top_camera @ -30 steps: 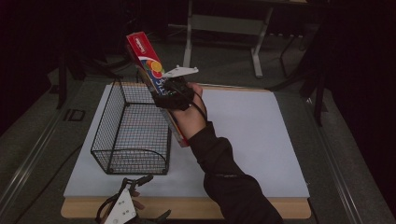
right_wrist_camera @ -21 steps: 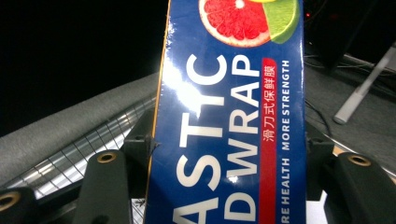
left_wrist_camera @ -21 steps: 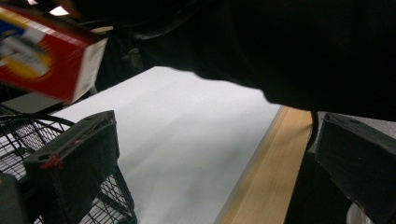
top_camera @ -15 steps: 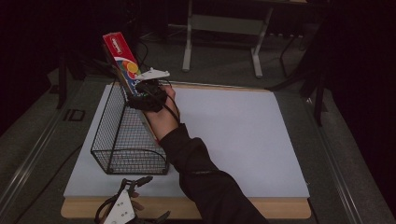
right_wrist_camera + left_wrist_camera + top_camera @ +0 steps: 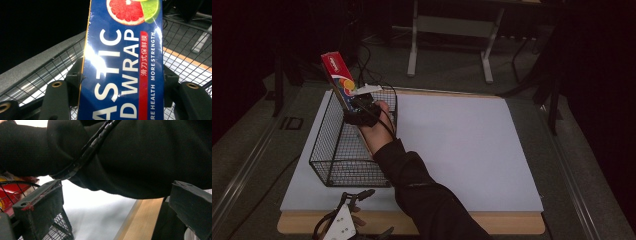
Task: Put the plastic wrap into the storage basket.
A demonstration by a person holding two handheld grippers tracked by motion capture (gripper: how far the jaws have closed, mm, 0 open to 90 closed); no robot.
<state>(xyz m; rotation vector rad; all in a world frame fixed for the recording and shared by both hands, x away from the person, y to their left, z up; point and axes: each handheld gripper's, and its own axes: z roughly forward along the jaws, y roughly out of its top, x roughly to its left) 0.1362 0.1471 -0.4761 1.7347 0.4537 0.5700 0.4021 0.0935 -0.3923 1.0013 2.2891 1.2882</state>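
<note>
The person's right hand [image 5: 377, 131], in a black sleeve, is reaching across to the left side of the white table top [image 5: 462, 145] and holding the right gripper [image 5: 358, 106] above the far end of a black wire mesh basket [image 5: 332, 160]. The right gripper's jaws are pressing on both sides of a long blue and red cardboard box of plastic wrap [image 5: 339, 82], which is tilting up and to the far left, its red end highest and its lower end at the basket's opening. In the right gripper view the plastic wrap box [image 5: 122, 65] is sitting between the two black jaws, its printed citrus slices at the top, with the basket wire [image 5: 50, 72] behind and below it.

The left gripper [image 5: 343, 222] is resting at the near edge of the table, just near of the basket. In the left gripper view its jaws are standing wide apart with nothing between them, the basket's corner [image 5: 60, 227] just beyond the left jaw and the black sleeve [image 5: 140, 157] crossing above.
</note>
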